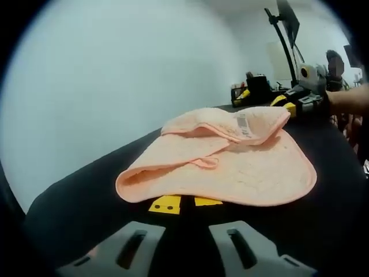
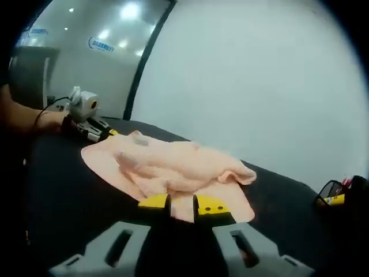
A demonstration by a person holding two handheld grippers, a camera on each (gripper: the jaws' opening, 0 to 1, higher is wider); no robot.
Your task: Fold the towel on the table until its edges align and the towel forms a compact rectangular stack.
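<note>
While the yellow tips of the left gripper [image 1: 180, 203] stand apart at the lower middle of the left gripper view, they hold nothing; the near edge of the pink towel [image 1: 230, 167] lies just past them, so they seem placed to reach that edge. I judge this gripper released.

The right gripper [image 2: 181, 206] has its yellow tips at the lower middle of the right gripper view, with only a narrow gap between them, right at the towel's near hem. Whether cloth is pinched there, I cannot tell.

Further out, the towel [image 2: 173, 167] rests on the black table [image 1: 86, 196] in the middle of both views. It is only loosely folded: one layer is thrown over the other, the edges do not meet, and a white label [image 1: 243, 124] shows on top. So the fold is not finished, in my judgement.

At the upper left of the right gripper view, the left gripper [image 2: 86, 118] and a person's hand [image 2: 49, 120] are at the far corner.
</note>
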